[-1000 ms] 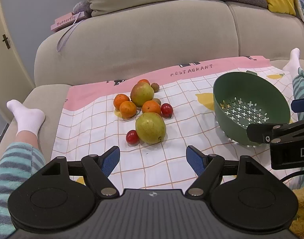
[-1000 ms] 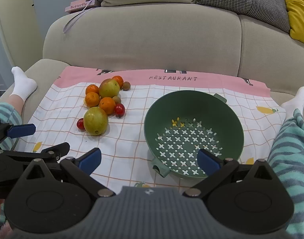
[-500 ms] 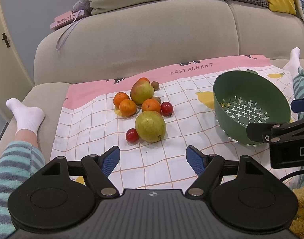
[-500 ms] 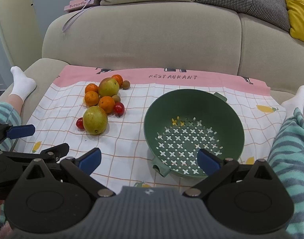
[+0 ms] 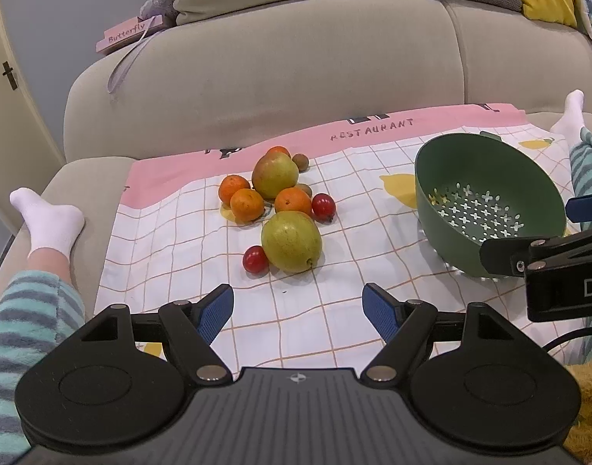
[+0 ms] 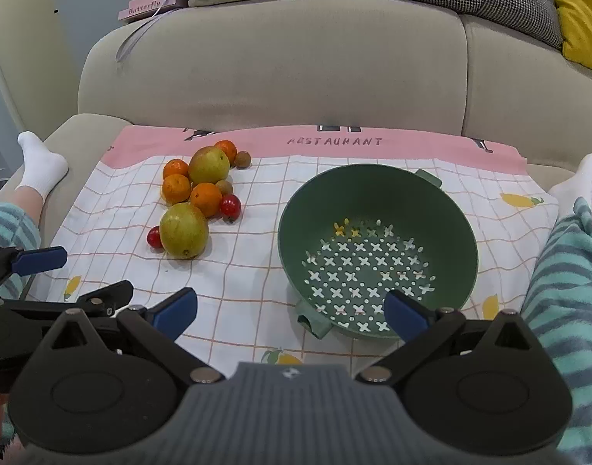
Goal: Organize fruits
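Both claws hang with jaws spread wide and empty above the near edge of the checked cloth [image 6: 257, 271] on the sofa: the left claw [image 5: 298, 308] faces the fruit pile, the right claw [image 6: 290, 310] the near rim of the green colander [image 6: 377, 201]. The colander holds no fruit. Left of it, well apart, lie two pears [image 5: 291, 241], oranges [image 5: 246, 204] and small red fruits [image 5: 323, 206] bunched together.
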